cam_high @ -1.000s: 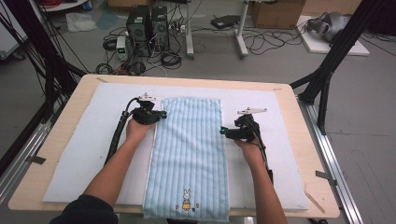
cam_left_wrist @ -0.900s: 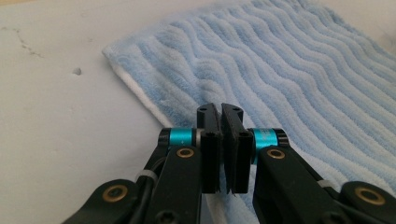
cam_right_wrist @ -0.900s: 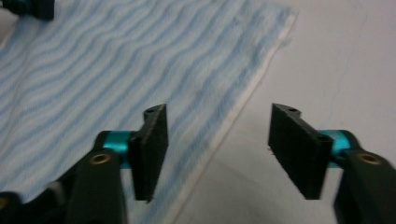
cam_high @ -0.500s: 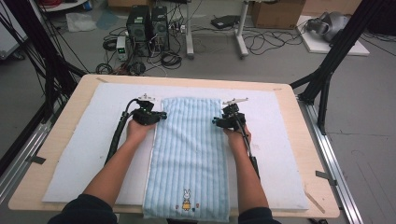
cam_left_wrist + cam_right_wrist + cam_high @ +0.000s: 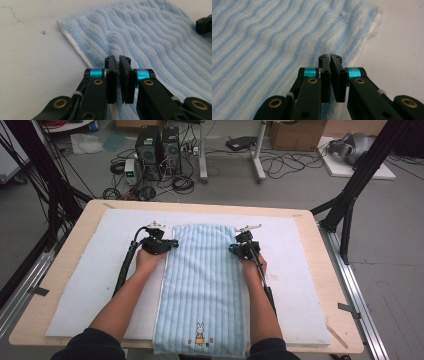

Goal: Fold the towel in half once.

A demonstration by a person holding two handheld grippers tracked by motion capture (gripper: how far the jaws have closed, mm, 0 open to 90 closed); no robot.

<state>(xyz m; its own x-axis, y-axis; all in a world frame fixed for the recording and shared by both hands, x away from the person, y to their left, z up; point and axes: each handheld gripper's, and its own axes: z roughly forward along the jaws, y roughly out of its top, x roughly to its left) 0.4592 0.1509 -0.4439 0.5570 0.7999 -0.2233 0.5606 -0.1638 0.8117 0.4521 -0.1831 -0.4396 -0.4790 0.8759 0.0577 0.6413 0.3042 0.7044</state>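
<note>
Blue striped terry towel [image 5: 205, 285] is lying lengthwise on the white foam mat [image 5: 85, 285]; you are pinching its left edge in your left gripper [image 5: 172, 243], while your right gripper [image 5: 233, 248], jaws just closing, is clamping its right edge.

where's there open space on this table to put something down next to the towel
Bare white mat lies left of the blue towel, out to the table edge, and a similar strip runs right of it toward the far right corner. A narrow band stays free beyond the towel's far end. It is crowded along both long edges, where the left gripper and right gripper pinch the towel.
</note>
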